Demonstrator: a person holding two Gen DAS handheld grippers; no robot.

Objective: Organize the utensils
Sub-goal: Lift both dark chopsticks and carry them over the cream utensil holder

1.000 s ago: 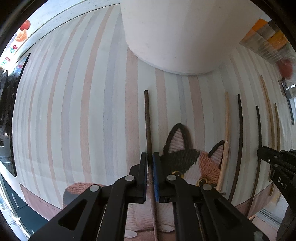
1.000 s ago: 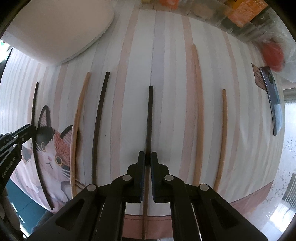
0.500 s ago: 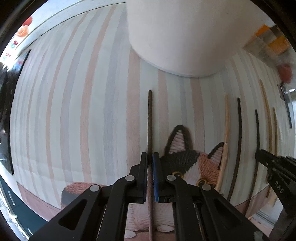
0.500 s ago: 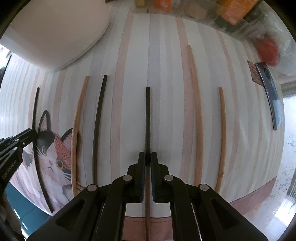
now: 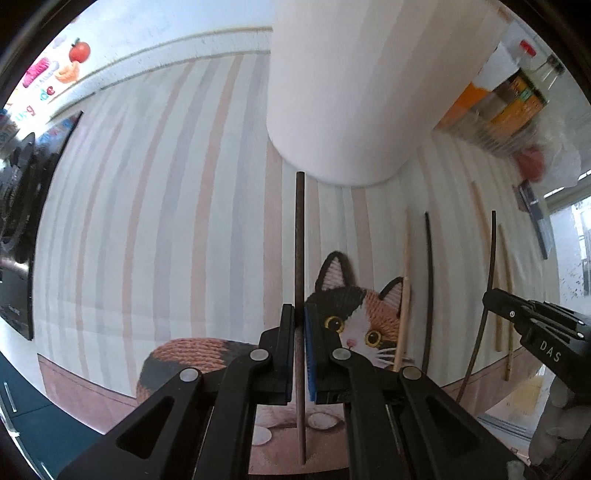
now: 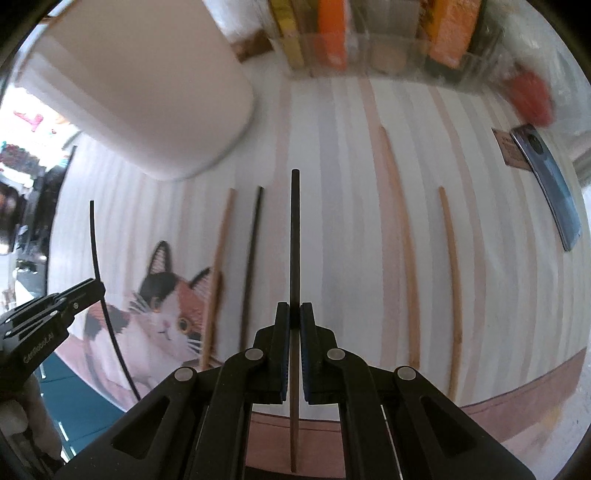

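My left gripper (image 5: 300,314) is shut on a dark brown chopstick (image 5: 299,236), held above the striped cat placemat (image 5: 166,240). Its far tip points toward the foot of the tall white holder (image 5: 351,92). My right gripper (image 6: 294,314) is shut on a second dark chopstick (image 6: 294,236), also lifted off the placemat (image 6: 343,221). Each gripper shows in the other's view: the right gripper (image 5: 489,295) at the right edge, the left gripper (image 6: 98,285) at the lower left. A pale wooden chopstick (image 6: 221,266) and a dark chopstick (image 6: 253,258) lie beside the cat picture.
Two more wooden chopsticks (image 6: 402,258) (image 6: 452,277) lie on the mat's right half. A phone (image 6: 546,184) rests at the right edge. A clear box of orange and yellow packets (image 6: 369,33) stands behind the mat, with a red object (image 6: 532,92) in a bag.
Both grippers have risen from the mat, each with its dark chopstick. The mat looks farther away and more of the white holder's side has come into view.
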